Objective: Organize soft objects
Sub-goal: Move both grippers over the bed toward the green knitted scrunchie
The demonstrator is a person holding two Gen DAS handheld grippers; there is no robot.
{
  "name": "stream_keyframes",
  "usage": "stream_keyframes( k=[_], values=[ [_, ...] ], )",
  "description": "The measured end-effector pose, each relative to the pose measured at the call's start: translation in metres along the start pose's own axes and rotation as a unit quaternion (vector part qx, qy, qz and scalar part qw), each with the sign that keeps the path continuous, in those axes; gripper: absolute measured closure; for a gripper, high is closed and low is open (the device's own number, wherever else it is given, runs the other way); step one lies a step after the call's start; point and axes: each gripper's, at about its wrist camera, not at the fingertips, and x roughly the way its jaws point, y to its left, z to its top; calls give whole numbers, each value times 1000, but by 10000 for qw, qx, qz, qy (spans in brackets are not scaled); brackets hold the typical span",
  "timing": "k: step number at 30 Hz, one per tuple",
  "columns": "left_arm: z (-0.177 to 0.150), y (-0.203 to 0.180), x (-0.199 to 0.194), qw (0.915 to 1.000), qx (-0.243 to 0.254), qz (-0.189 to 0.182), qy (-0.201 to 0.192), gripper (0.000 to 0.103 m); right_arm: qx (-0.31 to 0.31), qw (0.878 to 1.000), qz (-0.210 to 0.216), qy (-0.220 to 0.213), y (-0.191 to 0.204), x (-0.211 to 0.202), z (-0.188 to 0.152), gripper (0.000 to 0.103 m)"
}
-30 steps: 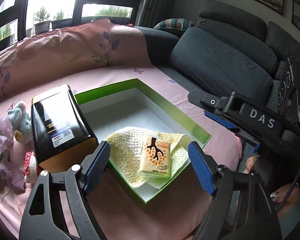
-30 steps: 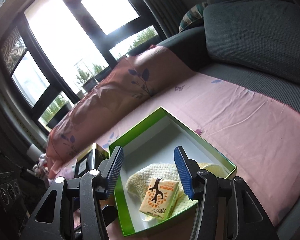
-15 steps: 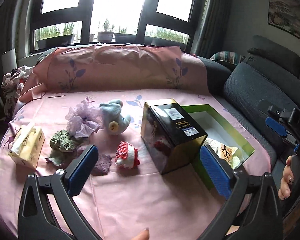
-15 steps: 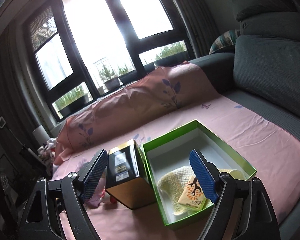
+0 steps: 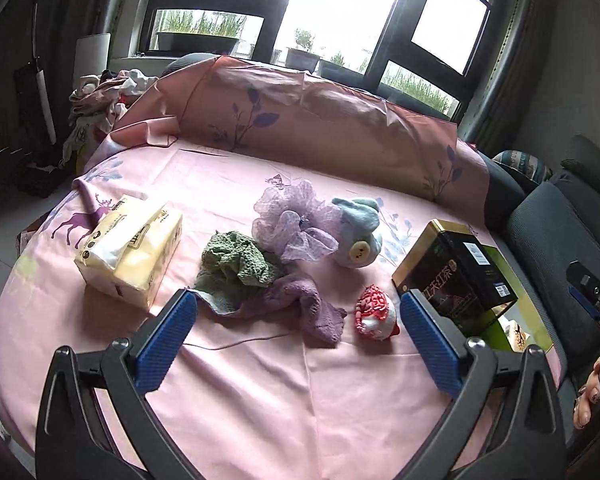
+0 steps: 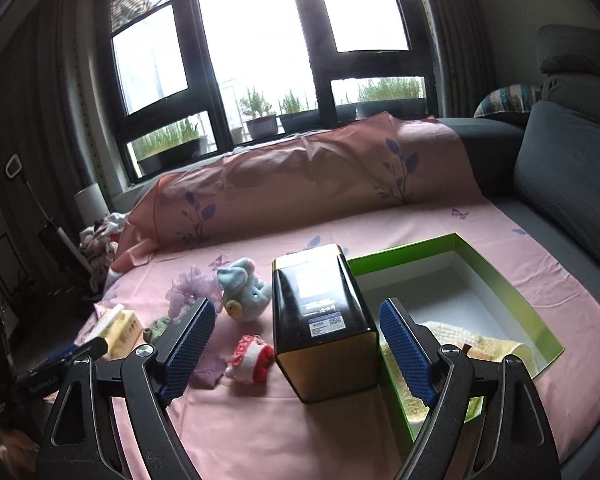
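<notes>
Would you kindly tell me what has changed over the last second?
Both grippers swung away from the green box toward the loose soft items; the left gripper and right gripper opened wider, holding nothing. The yellow towel, black tin and toys stayed put.

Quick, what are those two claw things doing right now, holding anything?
Left gripper: fingers wide open, holding nothing, above the pink sheet.
Right gripper: fingers open, holding nothing; the black tin lies beyond them.

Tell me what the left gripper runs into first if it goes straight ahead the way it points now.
Most likely the purple cloth, which lies crumpled between the open left gripper fingers' line of travel, with the green cloth just beyond. Depth is hard to judge in this fisheye view.
</notes>
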Motion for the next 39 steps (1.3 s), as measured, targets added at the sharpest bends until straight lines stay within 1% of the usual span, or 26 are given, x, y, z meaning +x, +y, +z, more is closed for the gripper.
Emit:
stream_keyframes(
  k=[3, 8, 11, 13, 15, 18, 20, 23, 25, 27, 28, 29, 30, 31, 34, 36, 39],
  values=[
    [-2, 24, 14, 9995, -148, 228, 147, 2, -51, 9996, 159, 237, 16, 15, -5, 18],
    [-21, 58, 33, 9976, -422, 436, 335, 3, -203, 9967, 486, 611, 41, 40, -17, 18],
    [-29, 71, 41, 9957, -424, 624, 529, 4, -430, 9923, 663, 952, 57, 57, -28, 18],
    [-33, 80, 40, 9946, -512, 739, 511, 4, -514, 9889, 844, 1112, 65, 66, -35, 18],
    [-36, 89, 43, 9933, -655, 732, 608, 4, -422, 9857, 1048, 1249, 69, 77, -41, 18],
    [-36, 94, 46, 9916, -718, 798, 719, 10, -181, 9783, 1158, 1707, 74, 100, -53, 18],
    [-36, 95, 45, 9915, -749, 814, 691, 11, -189, 9734, 1165, 1962, 83, 113, -62, 18],
    [-35, 96, 40, 9920, -749, 758, 673, 15, -263, 9658, 1294, 2230, 99, 129, -70, 18],
    [-34, 97, 37, 9921, -736, 791, 642, 17, -270, 9615, 1400, 2347, 112, 140, -71, 18],
    [-33, 101, 36, 9910, -749, 912, 626, 20, -238, 9601, 1424, 2394, 125, 152, -70, 18],
    [-33, 103, 36, 9902, -779, 983, 619, 22, -235, 9594, 1386, 2444, 132, 159, -69, 23],
    [-34, 106, 38, 9890, -793, 1080, 633, 26, -255, 9582, 1350, 2511, 139, 166, -69, 36],
    [-34, 109, 39, 9876, -817, 1164, 672, 30, -264, 9573, 1320, 2560, 147, 173, -68, 41],
    [-34, 113, 40, 9867, -884, 1166, 711, 32, -242, 9568, 1330, 2573, 154, 180, -67, 44],
    [-33, 123, 37, 9869, -1136, 894, 715, 32, -223, 9572, 1341, 2555, 174, 198, -62, 44],
    [-32, 126, 35, 9865, -1163, 935, 673, 32, -305, 9580, 1261, 2558, 187, 210, -60, 44],
    [-31, 128, 33, 9851, -1180, 1066, 647, 32, -598, 9604, 998, 2530, 207, 227, -61, 44]
  ],
)
